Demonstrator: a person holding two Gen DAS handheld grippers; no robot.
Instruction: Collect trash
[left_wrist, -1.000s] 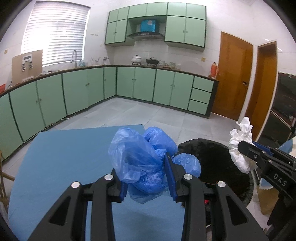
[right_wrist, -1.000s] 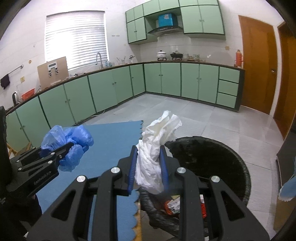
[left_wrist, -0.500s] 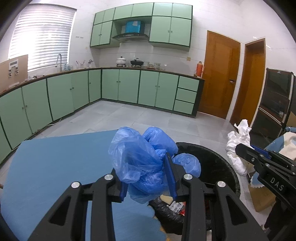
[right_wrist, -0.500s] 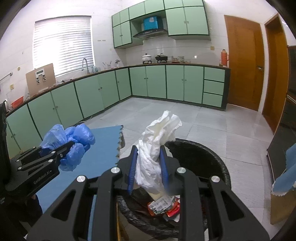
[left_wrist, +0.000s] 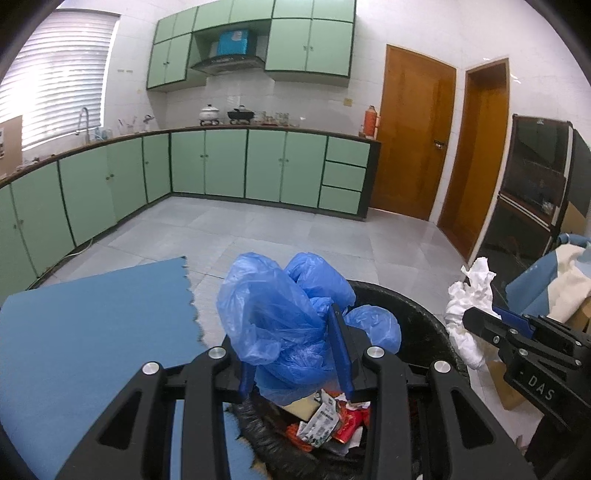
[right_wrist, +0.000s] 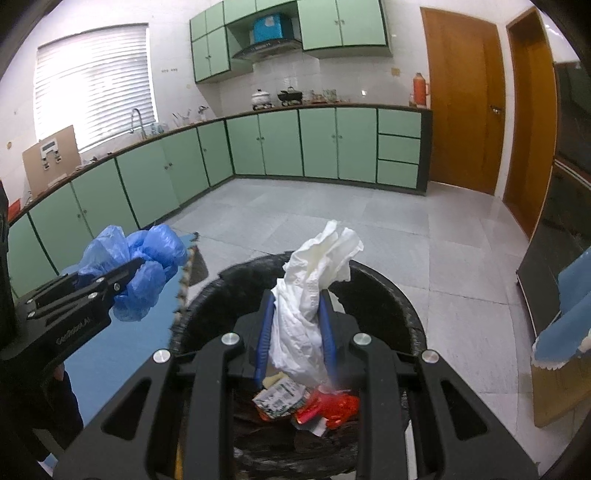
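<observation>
Right gripper (right_wrist: 295, 325) clamps a crumpled white tissue (right_wrist: 314, 291) between narrow jaws; the wad stands up out of the pads, and we read the tight pinch as needed because the paper is soft and would slip otherwise. It sits over the bin (right_wrist: 402, 314), inside the near rim, so a release here should drop the tissue straight in.

Left gripper (left_wrist: 295, 350) holds a bunched blue bag (left_wrist: 280, 314) with jaws somewhat wider, since the bundle is bulkier. In its own view it is above the bin's near-left edge; from the right wrist view the bag (right_wrist: 136, 266) looks beside the bin, left of the rim, over the blue mat (left_wrist: 92, 332). We judge it not yet fully over the opening.

Inside the bin, below both grippers: wrappers (right_wrist: 306, 402), red and printed, on a black liner. Trash is already collecting there.

Mat edge touches or lies just beside the bin on the left; we cannot tell which.

Beyond the bin: bare tiled floor (right_wrist: 369, 221), then green cabinets (right_wrist: 295, 144).

Next step, our judgement: bring the left bundle further in, then open both.
</observation>
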